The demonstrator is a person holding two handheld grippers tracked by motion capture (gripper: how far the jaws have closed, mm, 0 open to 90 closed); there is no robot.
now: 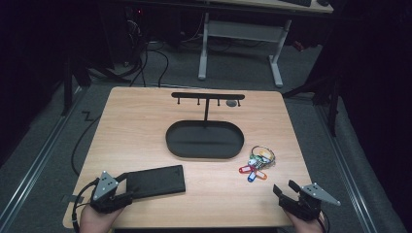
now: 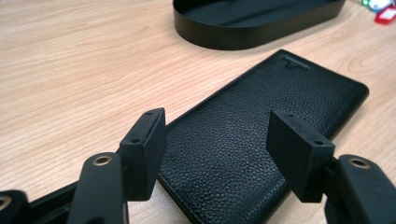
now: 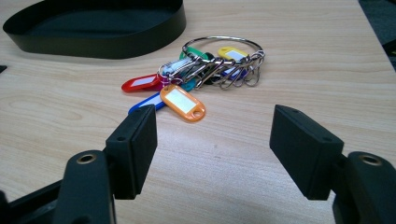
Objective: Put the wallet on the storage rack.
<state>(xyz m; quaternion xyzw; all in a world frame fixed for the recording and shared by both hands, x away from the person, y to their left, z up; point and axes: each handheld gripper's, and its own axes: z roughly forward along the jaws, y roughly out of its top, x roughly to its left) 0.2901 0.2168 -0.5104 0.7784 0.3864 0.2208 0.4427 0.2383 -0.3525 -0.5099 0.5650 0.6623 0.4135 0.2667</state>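
On the wooden surface (image 1: 145,126), the left gripper (image 2: 217,140) hovers with fingers (image 2: 144,149) spread wide above a black leather wallet (image 2: 261,135), gripping nothing. At right, the right gripper (image 3: 212,149), equally wide and empty, faces a ring of tagged keys (image 3: 205,70) lying beside the black oval tray (image 1: 175,145).

Wallet (image 2: 261,140) near end cut off (bottom edge).

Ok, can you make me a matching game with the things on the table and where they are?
Things:
1. wallet
2. key ring
3. oval tray
4. right hand-held gripper

Places:
A. middle of the table, under the hook stand
B. near right corner, jaws open
C. just right of the tray
D. near left, in front of the left hand-held gripper

Pairs: 1-D, 2-C, 3-A, 4-B
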